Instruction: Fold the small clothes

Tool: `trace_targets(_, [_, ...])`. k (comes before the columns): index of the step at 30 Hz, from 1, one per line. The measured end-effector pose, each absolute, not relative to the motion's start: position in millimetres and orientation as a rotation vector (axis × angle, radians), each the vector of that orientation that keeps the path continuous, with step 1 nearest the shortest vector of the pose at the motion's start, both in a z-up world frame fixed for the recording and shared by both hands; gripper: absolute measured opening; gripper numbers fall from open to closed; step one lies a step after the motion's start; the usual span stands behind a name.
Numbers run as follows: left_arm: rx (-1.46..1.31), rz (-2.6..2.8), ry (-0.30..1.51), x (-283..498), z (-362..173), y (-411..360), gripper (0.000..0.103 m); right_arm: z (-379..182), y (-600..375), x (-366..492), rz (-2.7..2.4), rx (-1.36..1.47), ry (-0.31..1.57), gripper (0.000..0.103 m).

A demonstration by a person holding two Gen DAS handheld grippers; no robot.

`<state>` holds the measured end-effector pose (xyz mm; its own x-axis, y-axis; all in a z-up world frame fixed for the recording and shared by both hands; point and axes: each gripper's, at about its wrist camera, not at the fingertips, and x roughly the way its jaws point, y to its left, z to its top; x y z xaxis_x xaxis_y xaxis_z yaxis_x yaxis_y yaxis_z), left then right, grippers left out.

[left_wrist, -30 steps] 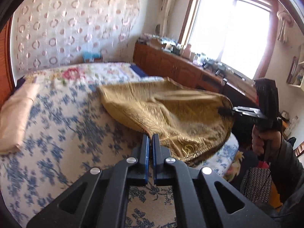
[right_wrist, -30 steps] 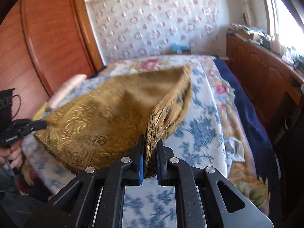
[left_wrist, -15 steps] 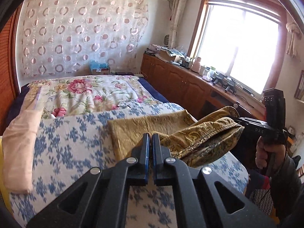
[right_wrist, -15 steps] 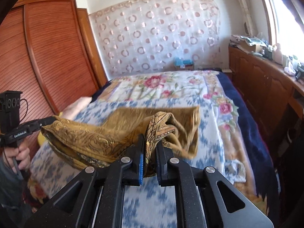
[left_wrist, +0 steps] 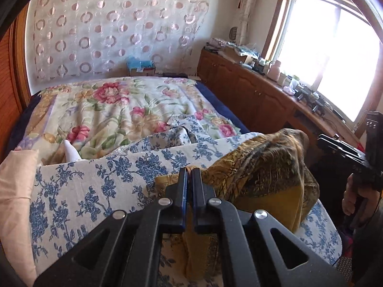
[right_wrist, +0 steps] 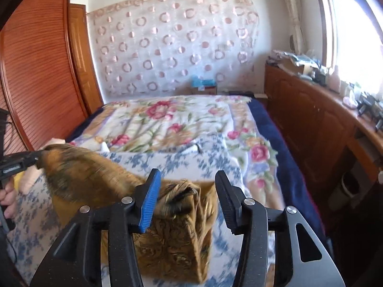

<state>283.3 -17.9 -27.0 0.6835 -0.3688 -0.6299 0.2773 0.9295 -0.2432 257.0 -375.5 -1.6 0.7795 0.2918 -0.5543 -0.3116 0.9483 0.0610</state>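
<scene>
My left tool is clamped tight on an edge of the mustard-gold garment with a dark brocade pattern, the cloth pinched between its blue-lined fingers and trailing down under them. From the left wrist camera the garment bunches up toward three o'clock and lies over the white bedspread printed with blue flowers at the near edge of the bed. My right tool has just been opening: its jaws now stand apart, and the garment's corner sits between them without either pad pressing on it, blurred and sagging onto the folded layer below. In the right wrist view the cloth stretches toward nine o'clock, where the left tool's tip holds it and a hand grips the handle. In the left wrist view the right tool hangs at three o'clock, clear of the cloth, with the other hand around its grip. Beyond the blue-flowered bedspread, at twelve o'clock, lies a cream quilt with big pink roses, and a pale peach pillow rests at nine o'clock.
</scene>
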Motion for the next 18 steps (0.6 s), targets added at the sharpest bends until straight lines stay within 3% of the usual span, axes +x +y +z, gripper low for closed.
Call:
trace_targets(3, [-0.112,-0.367,0.73,287,-31,-15,0.014,-8,-378,260,0.341,-0.066,0.59,0.048])
trace_targets(5, [-0.102,-0.364,0.716,285,-28,-14,0.037,-15,-379,262,0.35,-0.083,0.599,0.049])
trace_targets(10, [-0.094,-0.387,0.735,283,-33,-8,0.046,-48,-369,282,0.368,-0.126,0.7,0.049])
trace_targets(16, [-0.056,-0.398,0.806,285,-56,-14,0.046,-73,-363,311,0.39,-0.101,0.778,0.048])
trace_targets(18, [-0.055,-0.396,0.824,289,-62,-16,0.046,-76,-362,312,0.424,-0.097,0.781,0.017])
